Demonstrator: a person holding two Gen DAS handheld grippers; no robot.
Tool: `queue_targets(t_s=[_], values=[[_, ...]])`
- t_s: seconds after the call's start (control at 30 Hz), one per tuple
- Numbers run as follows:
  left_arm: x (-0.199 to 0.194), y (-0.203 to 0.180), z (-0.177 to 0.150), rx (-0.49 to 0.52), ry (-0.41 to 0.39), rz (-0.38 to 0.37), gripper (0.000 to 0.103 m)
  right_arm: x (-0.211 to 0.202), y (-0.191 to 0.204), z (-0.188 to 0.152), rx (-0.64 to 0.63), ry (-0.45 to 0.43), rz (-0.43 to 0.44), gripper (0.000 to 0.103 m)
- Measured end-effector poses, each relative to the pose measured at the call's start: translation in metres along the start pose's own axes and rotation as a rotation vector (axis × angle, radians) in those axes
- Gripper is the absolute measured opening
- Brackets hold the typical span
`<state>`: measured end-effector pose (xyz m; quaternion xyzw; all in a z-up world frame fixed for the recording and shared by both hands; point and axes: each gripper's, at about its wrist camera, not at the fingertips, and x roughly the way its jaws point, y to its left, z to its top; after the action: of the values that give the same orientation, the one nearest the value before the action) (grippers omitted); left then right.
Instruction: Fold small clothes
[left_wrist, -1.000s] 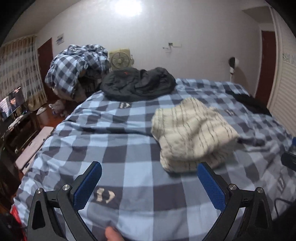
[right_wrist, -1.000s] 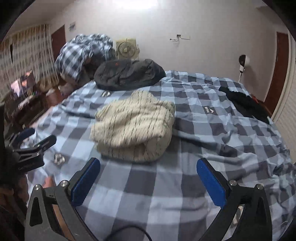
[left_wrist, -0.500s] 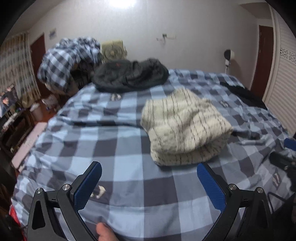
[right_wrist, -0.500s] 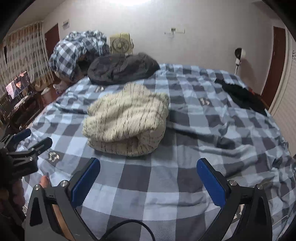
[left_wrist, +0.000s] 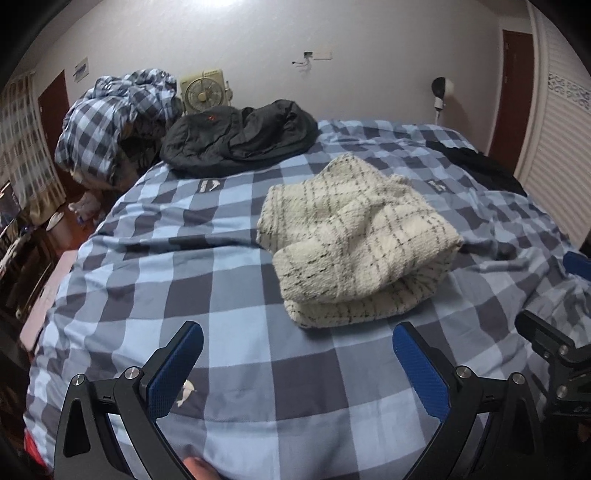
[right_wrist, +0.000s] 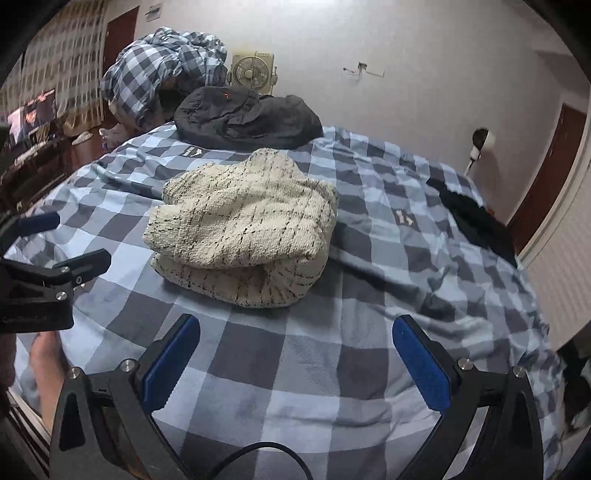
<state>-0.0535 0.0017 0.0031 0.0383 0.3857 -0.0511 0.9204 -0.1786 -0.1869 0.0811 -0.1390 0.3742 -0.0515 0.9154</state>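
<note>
A cream knit garment with thin dark stripes (left_wrist: 354, 243) lies folded in a thick bundle on the blue checked bedspread (left_wrist: 221, 295); it also shows in the right wrist view (right_wrist: 243, 229). My left gripper (left_wrist: 297, 363) is open and empty, held just short of the bundle's near edge. My right gripper (right_wrist: 295, 360) is open and empty, also short of the bundle. The right gripper shows at the right edge of the left wrist view (left_wrist: 554, 343), and the left gripper at the left edge of the right wrist view (right_wrist: 55, 269).
A dark grey jacket (left_wrist: 240, 136) lies at the head of the bed. A black garment (left_wrist: 476, 166) lies at the far right side. A heap of checked bedding (left_wrist: 114, 122) and a fan (left_wrist: 203, 94) stand beyond the bed. Furniture lines the left.
Both grippers have drawn nearer to the folded cream bundle and shifted their view slightly; the right wrist view has tilted. The bundle itself has not moved. Both grippers stay open.
</note>
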Motion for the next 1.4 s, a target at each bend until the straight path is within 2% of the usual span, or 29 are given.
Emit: queue_targets(t_s=[0.23, 0.57, 1.4], values=[[-0.003, 0.006, 0.002, -0.027, -0.007, -0.024, 0.103, 0.002, -0.012, 0.004, 0.045, 0.004, 0.004, 0.102], [-0.006, 0.014, 0.003, -0.065, -0.017, -0.012, 0.103, 0.007, -0.028, 0.002, 0.145, 0.043, 0.043, 0.102], [-0.006, 0.020, 0.006, -0.096, -0.014, -0.008, 0.102, 0.007, -0.030, 0.002, 0.155, 0.059, 0.058, 0.102]])
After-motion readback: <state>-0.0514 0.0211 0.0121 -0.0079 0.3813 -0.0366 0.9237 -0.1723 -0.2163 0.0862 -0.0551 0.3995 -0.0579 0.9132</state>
